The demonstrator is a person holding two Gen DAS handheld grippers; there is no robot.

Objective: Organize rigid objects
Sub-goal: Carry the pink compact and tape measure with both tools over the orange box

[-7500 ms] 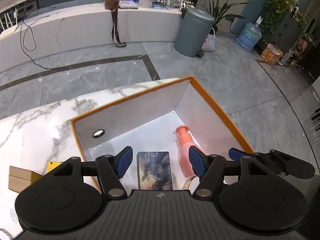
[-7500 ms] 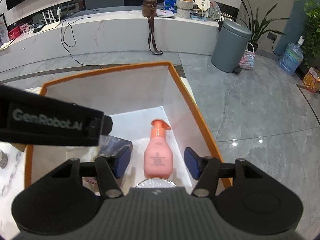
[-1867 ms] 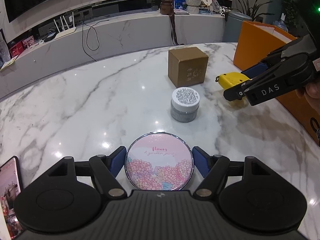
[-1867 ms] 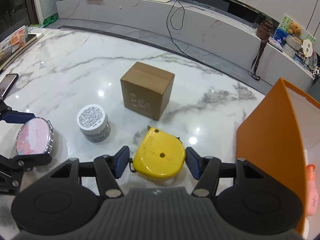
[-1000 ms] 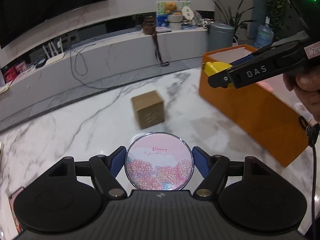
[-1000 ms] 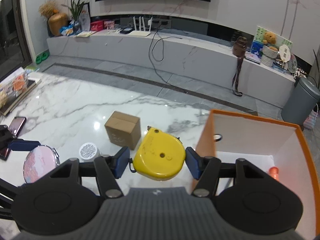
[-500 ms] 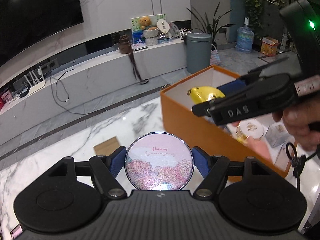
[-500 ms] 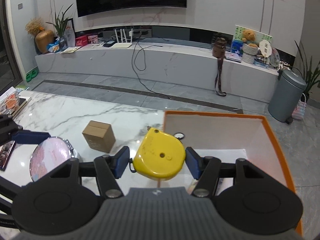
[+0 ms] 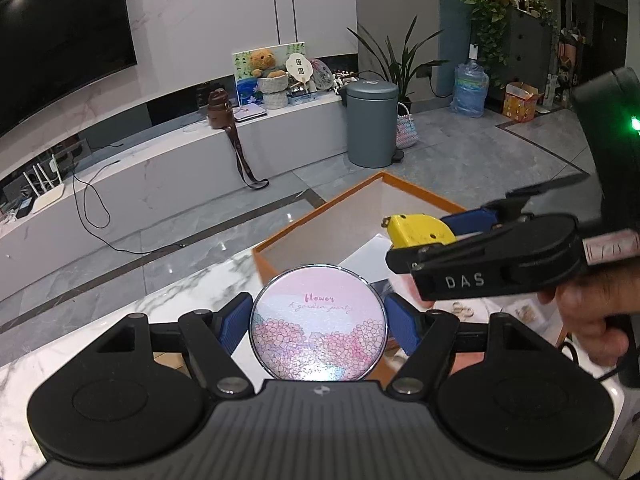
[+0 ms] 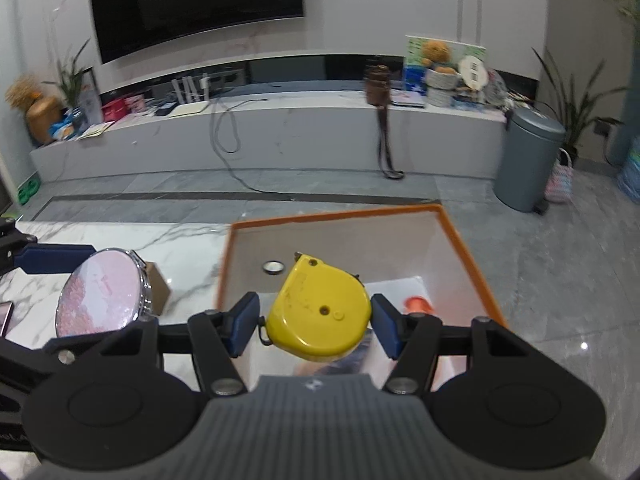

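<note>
My left gripper (image 9: 319, 326) is shut on a round pink flowered tin (image 9: 319, 324) and holds it in the air at the near left corner of the orange box (image 9: 276, 270). My right gripper (image 10: 316, 320) is shut on a yellow tape measure (image 10: 320, 316) and holds it over the open orange box (image 10: 336, 216). In the left wrist view the tape measure (image 9: 418, 230) and the right gripper (image 9: 436, 240) hang above the box's white inside. The pink tin (image 10: 102, 292) shows at the left of the right wrist view. A pink bottle cap (image 10: 418, 304) and a dark box lie inside.
The box stands at the right end of a white marble table (image 9: 120, 320). A brown cardboard box (image 10: 158, 290) sits on the table left of it. A phone (image 10: 4, 316) lies at the far left. Beyond the table edge is grey floor with a grey bin (image 10: 528, 160).
Both grippers have lifted their objects off the table and carried them right to the orange box. The tape measure now hangs over the box's inside; the pink tin is at its corner.
</note>
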